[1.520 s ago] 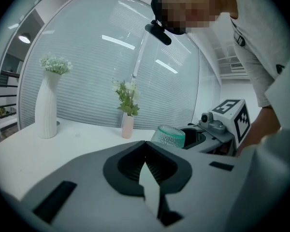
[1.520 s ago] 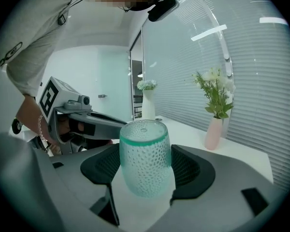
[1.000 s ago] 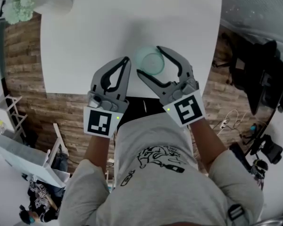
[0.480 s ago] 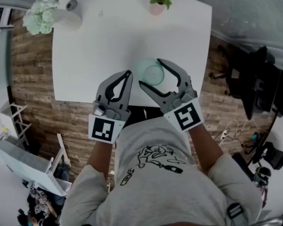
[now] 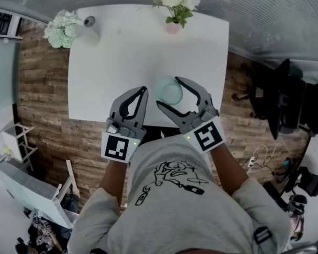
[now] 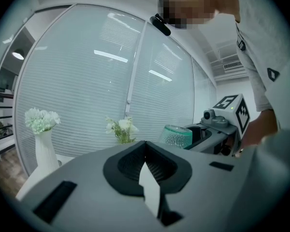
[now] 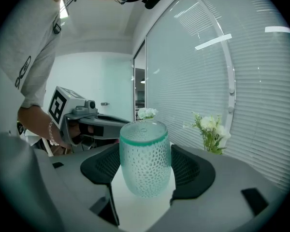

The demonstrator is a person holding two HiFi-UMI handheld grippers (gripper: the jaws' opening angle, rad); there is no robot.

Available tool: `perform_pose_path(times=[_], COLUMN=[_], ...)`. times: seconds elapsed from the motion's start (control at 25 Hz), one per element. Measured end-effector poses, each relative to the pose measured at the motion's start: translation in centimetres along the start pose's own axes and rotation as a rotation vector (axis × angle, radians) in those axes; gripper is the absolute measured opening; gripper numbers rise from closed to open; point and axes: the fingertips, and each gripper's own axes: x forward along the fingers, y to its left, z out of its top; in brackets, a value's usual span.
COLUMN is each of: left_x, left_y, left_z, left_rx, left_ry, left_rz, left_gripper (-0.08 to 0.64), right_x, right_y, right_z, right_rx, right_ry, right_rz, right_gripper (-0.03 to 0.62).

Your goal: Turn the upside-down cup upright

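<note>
Nothing is legible; the shirt (image 5: 172, 181) print cannot be read.

white table (image 5: 122, 62) bears a white vase (image 5: 89, 33) and a pink pot (image 5: 173, 28), both with flowers.

Looking down at myself now: my left gripper (image 5: 143, 91) is matte grey plastic, its two curved jaws lined with black ribbed pads (image 6: 125, 166). At its rear sits a white cube (image 5: 120, 147) printed with a black square marker, and a small green light (image 5: 133, 143) glows right beside it. My right gripper (image 5: 168, 92) is the same build, with its own marker cube (image 5: 209, 136) behind the jaws and a green dot (image 5: 188, 137) at the cube's corner. Behind both grippers I'm wearing a light grey short-sleeved T-shirt (image 5: 201, 210) with a black graphic print (image 5: 175, 179) on the chest. There's a thin bracelet (image 7: 50, 132) on the wrist behind the left gripper, and a black strap (image 5: 261, 237) at my right shoulder.
</note>
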Motion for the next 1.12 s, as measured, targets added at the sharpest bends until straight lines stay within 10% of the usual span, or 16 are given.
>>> perform_pose_path(times=[1.12], left_x=[-2.0], left_y=[-4.2], left_z=[4.1], left_rx=[0.015], left_ry=[-0.008], left_rz=[-0.087], left_gripper=[0.003], right_x=[-4.1], right_y=[0.5], right_z=[7.1], right_rx=[-0.002], right_ry=[-0.061], right_rz=[0.007], right_gripper=[0.331])
